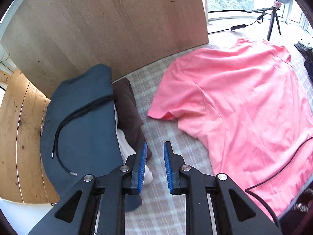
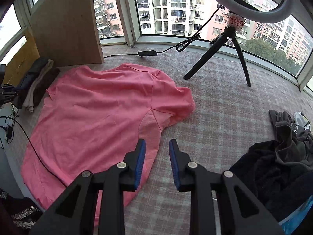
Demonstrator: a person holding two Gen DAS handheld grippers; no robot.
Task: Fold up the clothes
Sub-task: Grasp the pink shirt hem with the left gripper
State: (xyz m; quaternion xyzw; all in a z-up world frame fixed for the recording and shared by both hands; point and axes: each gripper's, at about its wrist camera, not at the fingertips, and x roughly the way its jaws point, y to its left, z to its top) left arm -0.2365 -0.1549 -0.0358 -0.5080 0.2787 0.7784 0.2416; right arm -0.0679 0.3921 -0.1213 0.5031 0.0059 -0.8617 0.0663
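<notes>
In the left wrist view, a stack of folded clothes (image 1: 84,117) lies at nine o'clock against a wooden board (image 1: 109,25): a dark blue garment with a black drawstring (image 1: 78,113) across it, a white piece and a brown one (image 1: 129,107) beside it. The left gripper (image 1: 155,148) hangs over the checked cloth surface (image 1: 172,205), its blue-padded jaws parted and holding nothing. The pink T-shirt (image 1: 244,101) lies spread flat at two o'clock, a thin black cable (image 1: 281,166) crossing its lower edge.

In the right wrist view, the pink T-shirt (image 2: 93,113) lies at ten o'clock. The right gripper (image 2: 157,145) is released and empty, its left finger over the shirt's side edge. A ring-light tripod (image 2: 230,54) stands at one o'clock, and a heap of dark unfolded clothes (image 2: 279,156) lies at four o'clock.
</notes>
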